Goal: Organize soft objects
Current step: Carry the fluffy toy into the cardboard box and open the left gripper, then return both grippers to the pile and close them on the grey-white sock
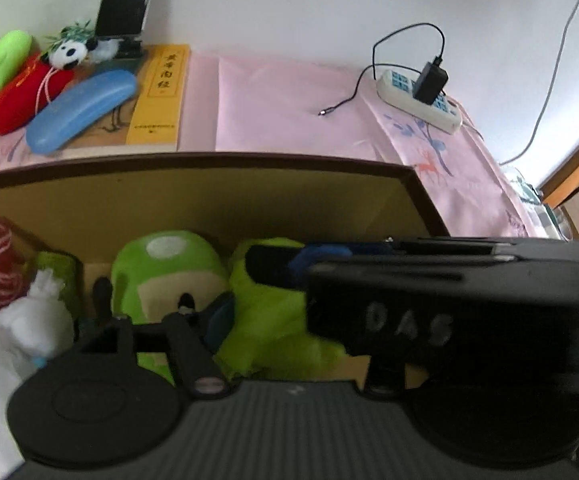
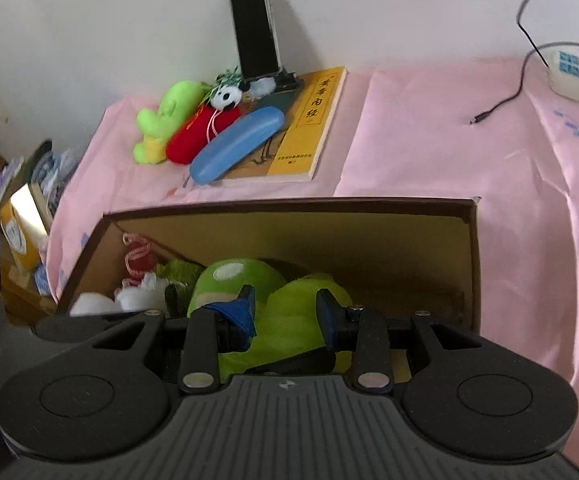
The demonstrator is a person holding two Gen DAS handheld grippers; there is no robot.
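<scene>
The right gripper point(image 2: 285, 312) is reaching into the cardboard box point(image 2: 474, 264), fingers parted around a lime-green plush point(image 2: 293, 320), seemingly settling it beside the green mushroom plush point(image 2: 233, 280). The left gripper point(image 1: 209, 320) is hovering over that box too, its finger spacing impossible to tell behind the other tool.

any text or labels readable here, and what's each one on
"DAS": raised letters on the black gripper body crossing the left wrist view.
Four vertical Chinese characters on the yellow book: too blurred to read surely.
Small print lower on the book: unreadable.
Yellow marks on the red plush: unreadable.
</scene>
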